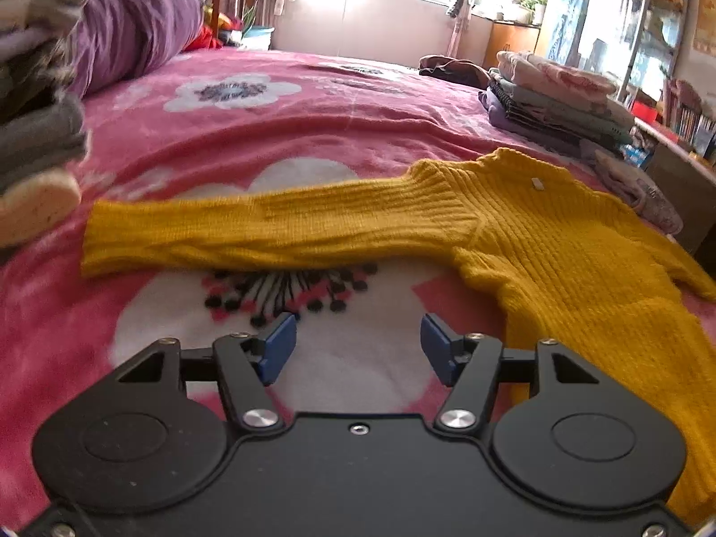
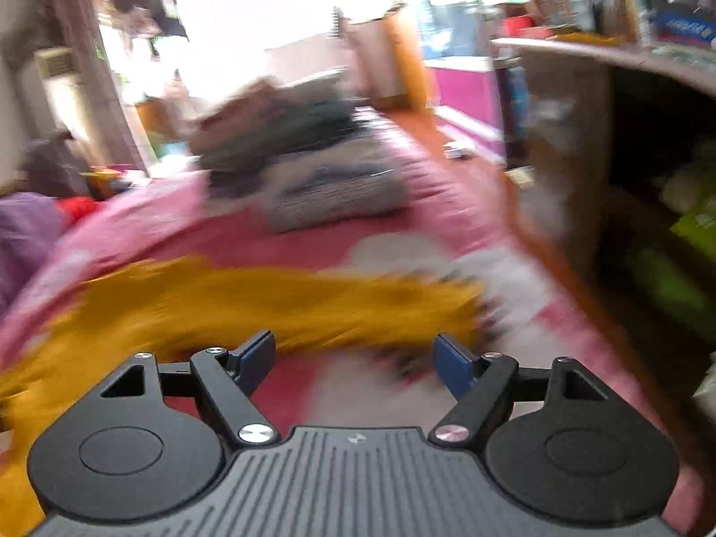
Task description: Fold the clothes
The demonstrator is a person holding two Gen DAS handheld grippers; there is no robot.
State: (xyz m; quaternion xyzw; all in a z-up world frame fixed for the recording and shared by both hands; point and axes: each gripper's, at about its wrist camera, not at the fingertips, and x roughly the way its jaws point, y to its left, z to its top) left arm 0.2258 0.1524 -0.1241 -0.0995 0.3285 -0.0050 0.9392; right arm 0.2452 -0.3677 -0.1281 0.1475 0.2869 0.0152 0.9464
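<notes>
A mustard-yellow ribbed sweater (image 1: 550, 241) lies flat on the pink flowered bedspread (image 1: 277, 134), one sleeve (image 1: 250, 232) stretched out to the left. My left gripper (image 1: 358, 344) hovers open just short of that sleeve, nothing between its blue pads. In the right wrist view the picture is motion-blurred: the sweater's other sleeve (image 2: 313, 300) runs across the bed ahead of my right gripper (image 2: 353, 358), which is open and empty.
A stack of folded clothes (image 1: 559, 103) sits at the bed's far right, seen blurred as folded clothes (image 2: 313, 170) from the right. A purple pillow (image 1: 134, 13) and grey garments (image 1: 36, 134) lie at left. Shelves and a cabinet (image 2: 626, 134) flank the bed's right edge.
</notes>
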